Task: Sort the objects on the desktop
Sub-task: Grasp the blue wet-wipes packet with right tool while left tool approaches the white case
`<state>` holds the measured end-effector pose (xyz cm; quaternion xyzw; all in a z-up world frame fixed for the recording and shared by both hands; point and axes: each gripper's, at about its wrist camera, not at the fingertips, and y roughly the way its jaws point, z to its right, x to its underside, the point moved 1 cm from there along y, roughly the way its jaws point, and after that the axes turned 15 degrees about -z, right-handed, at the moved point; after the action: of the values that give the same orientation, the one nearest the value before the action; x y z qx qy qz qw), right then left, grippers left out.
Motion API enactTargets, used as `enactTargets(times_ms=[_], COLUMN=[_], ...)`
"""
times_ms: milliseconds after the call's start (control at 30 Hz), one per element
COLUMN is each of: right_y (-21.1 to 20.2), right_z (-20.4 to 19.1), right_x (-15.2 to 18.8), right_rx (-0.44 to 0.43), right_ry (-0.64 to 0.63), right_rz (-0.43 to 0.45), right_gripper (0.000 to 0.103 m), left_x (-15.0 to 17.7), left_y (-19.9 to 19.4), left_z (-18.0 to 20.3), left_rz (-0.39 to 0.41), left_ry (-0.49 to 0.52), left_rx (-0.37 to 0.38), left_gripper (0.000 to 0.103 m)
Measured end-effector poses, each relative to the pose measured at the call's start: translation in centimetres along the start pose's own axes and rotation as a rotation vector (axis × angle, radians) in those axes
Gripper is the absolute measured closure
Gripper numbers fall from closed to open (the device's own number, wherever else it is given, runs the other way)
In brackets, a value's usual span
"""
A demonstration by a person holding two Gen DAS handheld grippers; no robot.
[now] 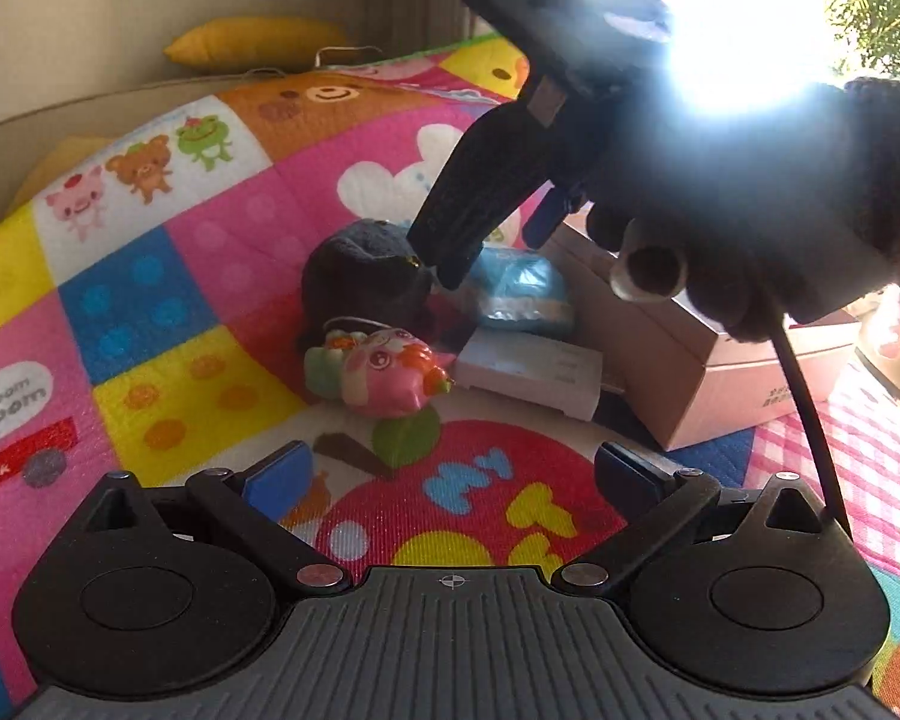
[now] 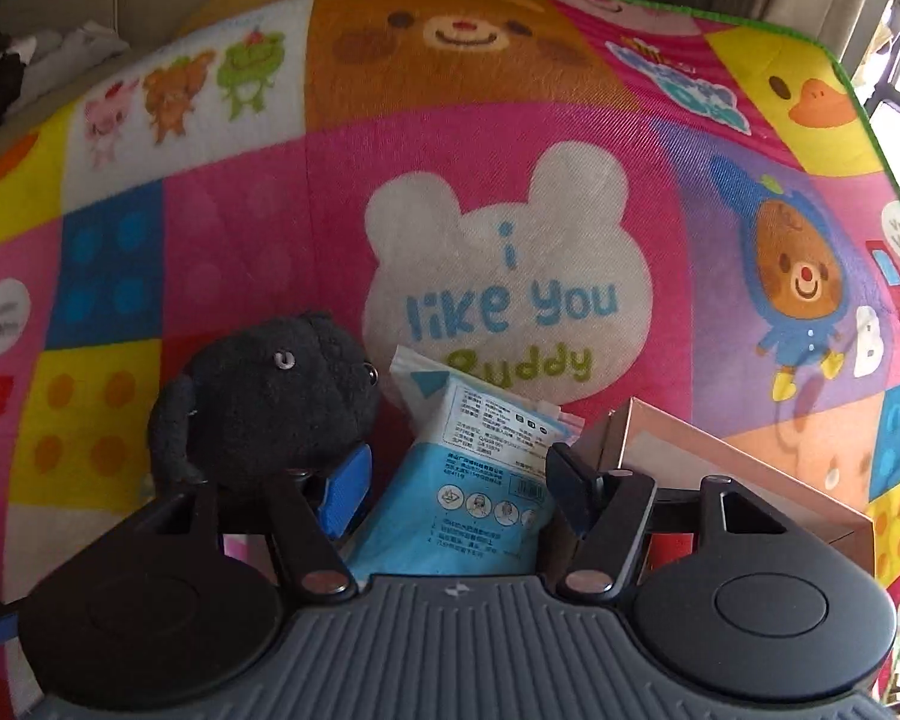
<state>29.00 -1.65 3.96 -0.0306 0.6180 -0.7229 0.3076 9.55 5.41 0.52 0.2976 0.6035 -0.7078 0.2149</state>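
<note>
- Blue-padded right gripper (image 2: 456, 483) gaping wide around the blue packet (image 2: 474, 480), its 2 fingers either side, contact impossible to tell.
- Lying on the play mat (image 2: 240, 228): black plush (image 2: 270, 402) just left of the packet, cardboard box (image 2: 720, 468) right.
- Hanging open and empty, left gripper (image 1: 450, 480), near the pink toy (image 1: 390, 375) and white box (image 1: 531, 372).

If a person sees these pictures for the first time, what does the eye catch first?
First, the bright cartoon play mat under everything. Then the black plush toy beside the blue packet, which lies between the open fingers of the right gripper. The pink fish toy lies ahead of the left gripper.
</note>
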Motion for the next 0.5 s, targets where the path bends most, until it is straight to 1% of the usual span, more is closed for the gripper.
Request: enactTargets(times_ms=[67,100,133,167,200,233,300,367,500], right_y=[1.4,2.3,2.5,2.7,2.7,2.5,1.6,0.7,-2.3], right_z=[-0.2,-0.2,-0.4,-0.6,-0.6,-0.8,-1.5,-1.9,-2.2], right_x=[-0.9,-1.2,-1.4,-1.5,-1.4,-1.2,-0.2,1.3,6.4], right_rx=[0.039,0.045,0.061,0.063,0.057,0.049,0.029,-0.009,-0.140], right_ry=[0.016,0.023,0.015,0.016,0.029,0.029,-0.004,-0.018,-0.044], right_rz=[-0.042,-0.068,-0.056,-0.064,-0.071,-0.066,-0.058,-0.064,-0.075], right_gripper=[0.036,0.034,0.034,0.036,0.041,0.045,0.047,0.047,0.048], left_x=[-0.1,-0.1,-0.1,-0.1,-0.1,0.0,0.3,0.7,2.5], left_y=[0.2,0.2,0.2,0.2,0.0,-0.1,-0.4,-0.7,-1.9], left_z=[-0.6,-0.9,-1.1,-1.2,-1.2,-1.2,-0.8,-0.2,1.1], left_rz=[-0.011,-0.016,-0.018,-0.015,-0.008,-0.003,-0.013,-0.052,-0.111], left_ry=[-0.033,-0.048,-0.059,-0.067,-0.069,-0.061,-0.021,0.049,0.166], left_rx=[0.017,0.027,0.034,0.036,0.037,0.041,0.054,0.072,0.123], left_gripper=[0.000,0.000,0.000,0.000,0.000,0.000,0.000,0.000,0.000])
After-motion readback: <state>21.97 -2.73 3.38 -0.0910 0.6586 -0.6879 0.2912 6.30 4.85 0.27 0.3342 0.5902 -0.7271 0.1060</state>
